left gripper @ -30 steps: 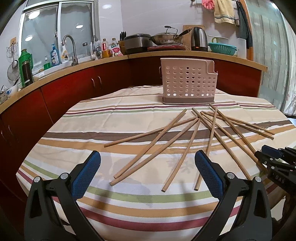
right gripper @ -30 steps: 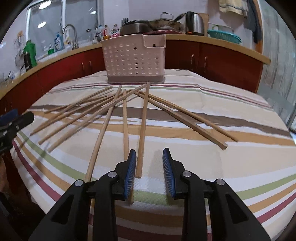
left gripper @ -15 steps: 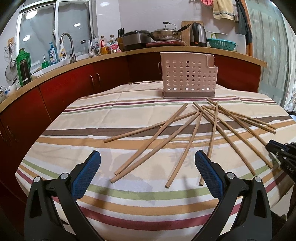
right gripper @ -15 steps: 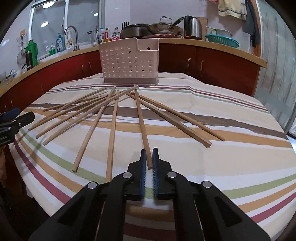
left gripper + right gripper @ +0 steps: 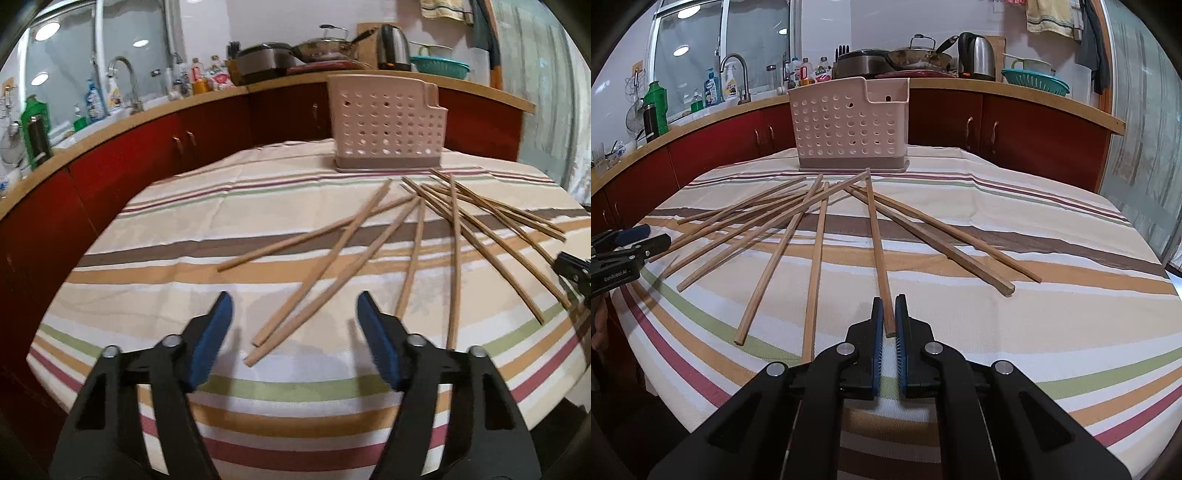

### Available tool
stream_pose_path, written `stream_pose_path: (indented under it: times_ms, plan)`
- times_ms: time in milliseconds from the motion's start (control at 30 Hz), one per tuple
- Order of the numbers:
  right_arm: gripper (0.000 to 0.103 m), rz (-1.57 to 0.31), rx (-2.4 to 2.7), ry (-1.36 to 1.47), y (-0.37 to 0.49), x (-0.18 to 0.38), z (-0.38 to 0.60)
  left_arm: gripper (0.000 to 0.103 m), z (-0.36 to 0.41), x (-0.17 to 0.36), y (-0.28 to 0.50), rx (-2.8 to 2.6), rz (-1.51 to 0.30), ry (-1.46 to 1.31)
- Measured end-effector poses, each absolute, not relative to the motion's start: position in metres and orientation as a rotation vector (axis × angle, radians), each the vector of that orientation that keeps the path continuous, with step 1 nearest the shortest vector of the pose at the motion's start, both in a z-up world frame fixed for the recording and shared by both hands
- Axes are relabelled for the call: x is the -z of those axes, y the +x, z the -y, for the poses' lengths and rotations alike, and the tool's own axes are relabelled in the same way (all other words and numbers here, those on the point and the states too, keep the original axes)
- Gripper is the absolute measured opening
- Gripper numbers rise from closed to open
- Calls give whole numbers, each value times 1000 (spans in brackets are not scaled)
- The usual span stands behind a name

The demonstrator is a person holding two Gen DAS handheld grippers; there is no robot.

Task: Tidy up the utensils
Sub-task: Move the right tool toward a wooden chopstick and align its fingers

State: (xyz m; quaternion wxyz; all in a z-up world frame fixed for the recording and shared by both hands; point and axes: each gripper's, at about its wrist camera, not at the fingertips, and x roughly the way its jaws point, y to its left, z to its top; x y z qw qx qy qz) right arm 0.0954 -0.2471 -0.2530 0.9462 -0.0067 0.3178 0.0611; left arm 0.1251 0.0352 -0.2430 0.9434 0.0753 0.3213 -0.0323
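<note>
While R gripper [image 5: 889, 315] clamps chopstick [image 5: 876, 243], L gripper [image 5: 294, 321] open, label approx "GenRobot.AI".

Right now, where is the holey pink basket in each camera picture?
Left wrist view: the pink basket stands at the table's far edge, upper right of centre.
Right wrist view: the same basket stands at the far edge, upper middle, slightly left.
Shared landmark: the steel kettle on the counter behind.

Long, thin, pale-brown wooden chopsticks [image 5: 877, 236] look matt and smooth. The striped woven cloth [image 5: 1034, 314] covering the surface is matt and faintly creased. At twelve o'clock, the perforated pale-pink plastic utensil holder [image 5: 849, 125] shows a slight sheen.
</note>
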Motion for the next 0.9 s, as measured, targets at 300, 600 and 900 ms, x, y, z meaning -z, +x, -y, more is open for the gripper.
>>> stream_pose_path:
  times_ms: [300, 600, 900]
  plan:
    - [7, -648, -124, -3, 97, 253, 246, 43, -29, 255, 134, 168, -722, 166]
    - [7, -643, -131, 19, 98, 254, 249, 43, -29, 251, 129, 191, -711, 160]
    - [7, -640, -136, 36, 99, 254, 251, 43, -32, 254, 131, 246, -753, 150]
